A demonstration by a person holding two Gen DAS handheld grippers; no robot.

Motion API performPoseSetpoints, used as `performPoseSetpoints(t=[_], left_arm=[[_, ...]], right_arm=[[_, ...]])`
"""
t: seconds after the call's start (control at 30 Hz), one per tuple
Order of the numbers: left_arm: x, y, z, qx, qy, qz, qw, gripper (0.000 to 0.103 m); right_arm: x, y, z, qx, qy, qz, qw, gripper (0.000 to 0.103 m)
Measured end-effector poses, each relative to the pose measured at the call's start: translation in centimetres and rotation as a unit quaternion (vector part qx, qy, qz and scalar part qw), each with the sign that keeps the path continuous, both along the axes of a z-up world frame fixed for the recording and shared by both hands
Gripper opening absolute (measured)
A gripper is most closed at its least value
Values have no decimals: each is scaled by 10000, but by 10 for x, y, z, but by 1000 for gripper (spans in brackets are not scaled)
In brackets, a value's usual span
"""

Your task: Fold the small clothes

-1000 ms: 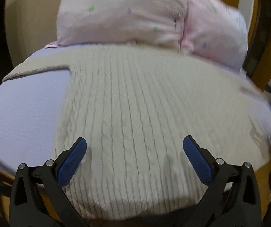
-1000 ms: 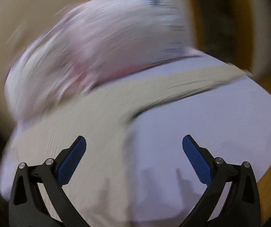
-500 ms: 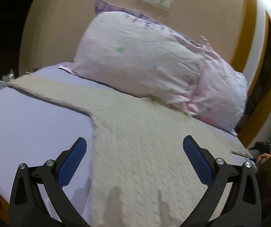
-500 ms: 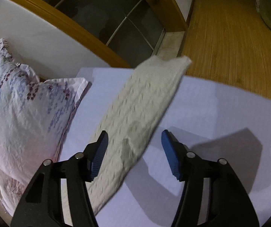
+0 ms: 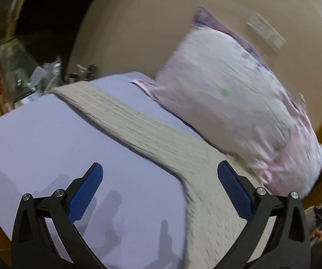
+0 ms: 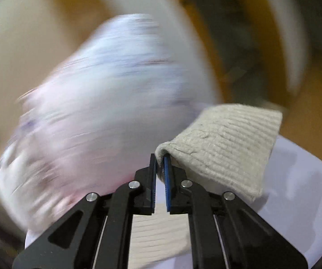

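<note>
A cream cable-knit sweater (image 5: 205, 201) lies flat on the lilac bed sheet (image 5: 48, 148). Its left sleeve (image 5: 120, 116) stretches away toward the far left corner. My left gripper (image 5: 159, 192) is open and empty, hovering over the sheet and the sweater's armpit. My right gripper (image 6: 160, 163) is shut on the edge of the sweater's other sleeve cuff (image 6: 226, 143), which is lifted and folded over the fingers. The rest of that sleeve runs under the gripper (image 6: 158, 231).
Two pale pink floral pillows (image 5: 235, 103) lean against the beige wall behind the sweater; they also show blurred in the right wrist view (image 6: 107, 107). A cluttered bedside stand (image 5: 39, 78) sits at the far left corner. Wooden floor (image 6: 313, 112) lies beyond the bed's right edge.
My right gripper closed on the sleeve cuff and lifted it, swinging toward the pillows. My left gripper turned left, from the sweater body toward the left sleeve, still open.
</note>
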State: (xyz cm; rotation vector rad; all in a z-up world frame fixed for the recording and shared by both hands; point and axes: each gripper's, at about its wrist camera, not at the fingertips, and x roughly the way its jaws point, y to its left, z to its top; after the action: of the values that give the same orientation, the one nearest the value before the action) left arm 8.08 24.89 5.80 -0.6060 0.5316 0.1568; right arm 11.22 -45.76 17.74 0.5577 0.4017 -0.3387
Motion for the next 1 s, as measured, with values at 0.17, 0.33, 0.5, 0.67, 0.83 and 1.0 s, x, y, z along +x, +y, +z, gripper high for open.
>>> performPoseSetpoints(t=[0.17, 0.33, 0.5, 0.67, 0.83, 1.0], left_arm=[[20, 28, -4, 47, 212, 372, 9991, 102], [42, 57, -20, -317, 525, 678, 9958, 90], [59, 89, -42, -974, 765, 902, 9882, 74], [76, 127, -57, -1486, 774, 1326, 9769, 67], [93, 151, -60, -1636, 721, 1623, 9704, 62], [116, 149, -41, -972, 1184, 1845, 9708, 9]], right_arm=[[71, 171, 16, -274, -199, 2153, 9760, 6], [128, 329, -56, -209, 1020, 4031, 9092, 14], [120, 342, -83, 340, 1364, 4387, 8876, 65], [83, 280, -64, 355, 943, 3854, 9172, 77], [60, 241, -62, 439, 957, 3587, 9275, 79], [45, 213, -64, 619, 868, 3399, 9344, 80]])
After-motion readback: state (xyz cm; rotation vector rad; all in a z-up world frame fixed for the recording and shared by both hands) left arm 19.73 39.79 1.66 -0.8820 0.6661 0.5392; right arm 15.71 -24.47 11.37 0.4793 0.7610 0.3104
